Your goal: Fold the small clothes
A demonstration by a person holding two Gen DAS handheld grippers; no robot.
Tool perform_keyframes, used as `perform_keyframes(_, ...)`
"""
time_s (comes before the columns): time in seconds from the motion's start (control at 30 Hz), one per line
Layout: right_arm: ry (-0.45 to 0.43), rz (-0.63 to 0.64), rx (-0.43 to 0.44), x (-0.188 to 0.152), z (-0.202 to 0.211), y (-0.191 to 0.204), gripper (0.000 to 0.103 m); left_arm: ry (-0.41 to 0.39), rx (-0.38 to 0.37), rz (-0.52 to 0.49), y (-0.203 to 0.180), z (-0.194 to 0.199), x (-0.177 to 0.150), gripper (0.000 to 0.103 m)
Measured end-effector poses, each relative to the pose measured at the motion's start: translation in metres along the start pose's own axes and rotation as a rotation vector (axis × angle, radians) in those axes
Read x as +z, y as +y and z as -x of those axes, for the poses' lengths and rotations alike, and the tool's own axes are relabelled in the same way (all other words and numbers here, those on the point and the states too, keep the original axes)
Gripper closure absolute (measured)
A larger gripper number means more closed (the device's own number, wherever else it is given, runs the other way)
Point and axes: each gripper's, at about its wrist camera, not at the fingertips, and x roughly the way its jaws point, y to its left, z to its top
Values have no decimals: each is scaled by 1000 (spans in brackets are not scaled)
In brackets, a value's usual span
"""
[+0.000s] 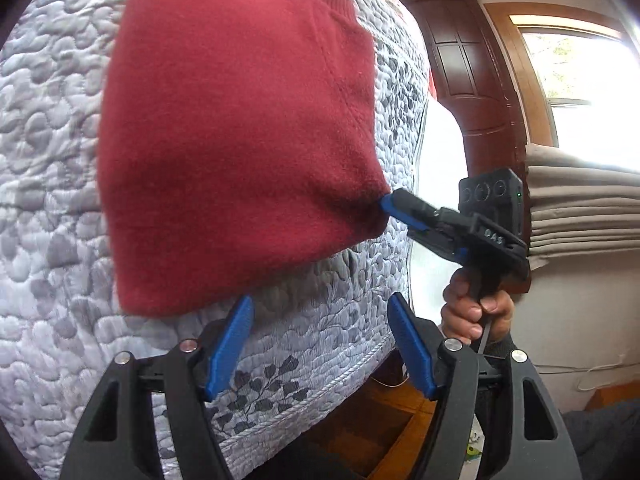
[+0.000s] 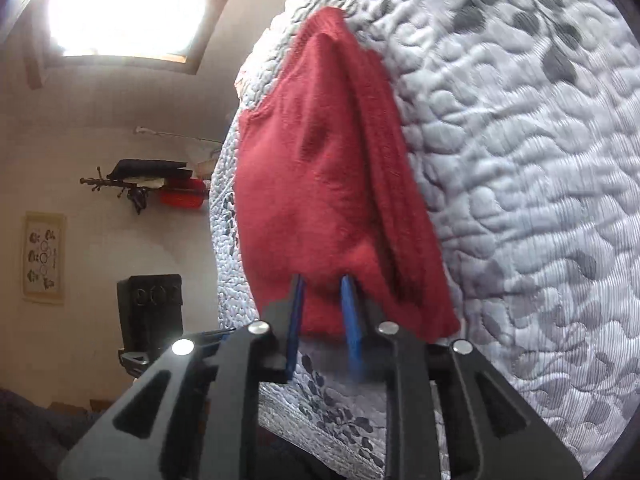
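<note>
One big bed takes up most of both views, and its grey quilted cover with a dark leaf print (image 1: 48, 128) (image 2: 520, 160) is bumpy all over. On top of the cover lies the soft red knitted top (image 1: 236, 132) (image 2: 320, 200), folded over on itself, with a ribbed band along its far edge. It sits close to the bed's near edge.

Past the bed, in the left wrist view, stand a dark brown wooden door (image 1: 476, 80), a bright window (image 1: 580, 72) and a stack of folded beige cloth (image 1: 584, 204). The right wrist view has a pale wall with a small framed picture (image 2: 44, 258) on it.

Next come the two tools. The left gripper (image 1: 320, 344) has black arms and blue pads. It is spread wide with nothing in it, and it hangs just beside the top's near corner, not touching it.

The right gripper (image 1: 386, 204) (image 2: 322, 300) is pinched in narrow on the edge of the red top, with cloth between its blue pads. A hand (image 1: 476, 312) wraps around its black handle, seen in the left wrist view.
</note>
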Motion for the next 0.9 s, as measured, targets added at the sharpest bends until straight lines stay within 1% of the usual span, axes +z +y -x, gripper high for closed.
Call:
perform_keyframes(0.07, 30, 12, 18, 9, -14, 4, 79, -9, 11, 6, 6, 10, -3, 33)
perform_keyframes(0.13, 49, 11, 0, 19, -29, -5, 84, -15, 29, 15, 9, 14, -4, 33)
perform_keyframes(0.17, 56, 4, -19, 19, -33, -15, 99, -20, 37, 21, 11, 17, -5, 33)
perform_keyframes(0.2, 58, -4, -48, 22, -35, -25, 103, -26, 43, 25, 12, 21, -6, 33)
perform_keyframes(0.23, 54, -25, -47, 24, -32, -40, 103, -35, 47, 29, 14, 25, -6, 32)
perform_keyframes(0.27, 48, -62, -21, 24, -30, -55, 103, -45, 50, 33, 16, 30, -6, 32)
perform_keyframes(0.3, 40, -82, -2, 23, -26, -64, 103, -57, 53, 38, 19, 35, -4, 31)
perform_keyframes(0.33, 28, -85, -3, 21, -22, -69, 103, -68, 57, 44, 23, 39, -3, 30)
perform_keyframes(0.4, 27, -97, 3, 19, -18, -67, 103, -90, 64, 67, 32, 46, 2, 29)
perform_keyframes(0.47, 41, -86, 2, 17, -10, -57, 103, -110, 68, 92, 39, 54, 8, 28)
perform_keyframes(0.5, 32, -77, 5, 19, -4, -47, 103, -124, 74, 98, 40, 58, 13, 26)
perform_keyframes(0.53, 7, -51, 10, 21, 5, -35, 95, -143, 84, 99, 41, 63, 18, 23)
perform_keyframes(0.57, -16, -26, 19, 26, 12, -22, 83, -169, 92, 97, 43, 69, 22, 22)
perform_keyframes(0.63, -33, 21, 39, 40, 16, -1, 74, -209, 95, 101, 45, 74, 34, 19)
perform_keyframes(0.7, -5, 48, 63, 56, 3, 10, 72, -234, 94, 116, 49, 75, 47, 19)
perform_keyframes(0.73, 30, 53, 75, 62, -7, 9, 70, -246, 91, 129, 52, 74, 54, 19)
perform_keyframes(0.8, 103, 57, 62, 67, -32, 4, 70, -255, 75, 163, 58, 70, 66, 19)
perform_keyframes(0.83, 136, 54, 49, 66, -43, -2, 73, -254, 68, 178, 61, 68, 71, 19)
perform_keyframes(0.87, 148, 47, 36, 66, -49, -9, 91, -255, 63, 188, 63, 65, 75, 19)
perform_keyframes(0.9, 144, 31, 12, 66, -49, -20, 103, -257, 50, 188, 63, 64, 78, 19)
